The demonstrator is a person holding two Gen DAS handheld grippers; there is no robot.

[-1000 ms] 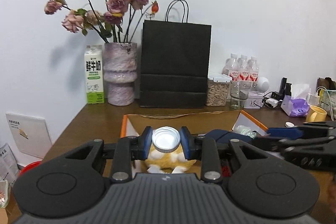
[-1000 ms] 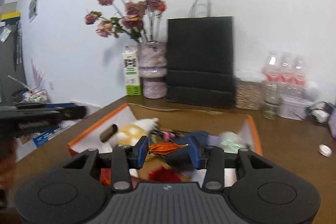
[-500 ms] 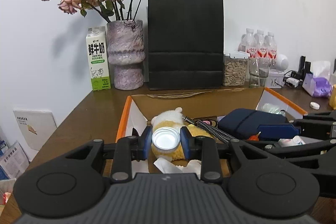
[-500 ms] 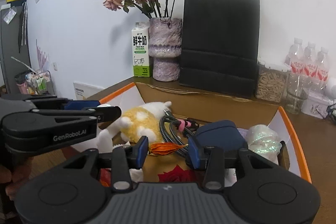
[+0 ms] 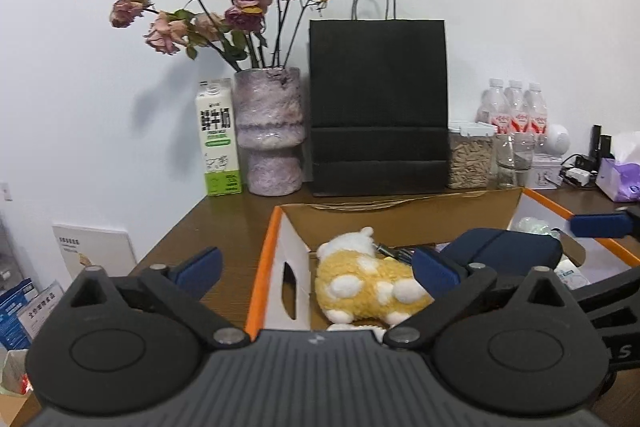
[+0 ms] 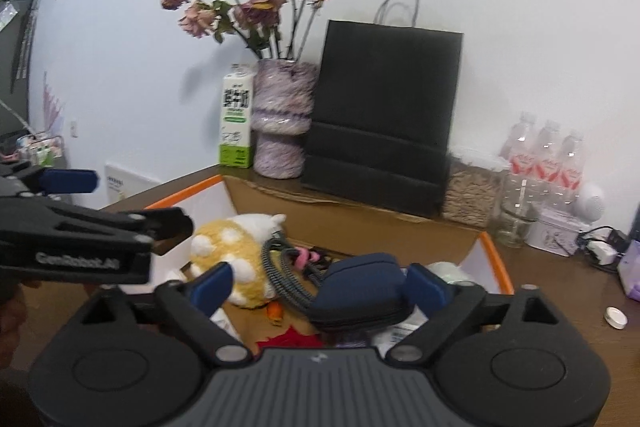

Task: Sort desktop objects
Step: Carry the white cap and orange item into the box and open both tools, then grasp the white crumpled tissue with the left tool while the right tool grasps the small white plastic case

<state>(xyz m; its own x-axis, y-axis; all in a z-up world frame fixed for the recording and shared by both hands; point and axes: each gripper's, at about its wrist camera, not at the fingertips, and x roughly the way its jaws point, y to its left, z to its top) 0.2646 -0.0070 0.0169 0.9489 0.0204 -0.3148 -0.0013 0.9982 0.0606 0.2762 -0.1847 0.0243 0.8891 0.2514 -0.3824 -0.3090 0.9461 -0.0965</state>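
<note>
An orange-edged cardboard box [image 5: 276, 223] sits on the brown desk and holds a yellow and white plush toy [image 5: 368, 279], a navy zip case [image 5: 508, 251], a braided cable [image 6: 280, 271] and an orange dried flower [image 6: 276, 311]. My left gripper [image 5: 316, 269] is open and empty, over the box's left wall. My right gripper [image 6: 318, 285] is open and empty above the navy case [image 6: 360, 287] and plush toy [image 6: 228, 251]. The box also shows in the right wrist view [image 6: 496, 259]. The left gripper shows at the left of the right wrist view.
At the back stand a milk carton [image 5: 218, 137], a vase of dried roses [image 5: 272, 131], a black paper bag [image 5: 378, 107], a jar of grain [image 5: 470, 155], water bottles [image 5: 516, 111] and a tissue pack [image 5: 618, 175]. A small white lid [image 6: 616, 317] lies on the desk at right.
Both grippers have opened. The round white lid has left my left gripper and the orange dried flower has left my right gripper, now lying in the box. Both grippers rose slightly.
</note>
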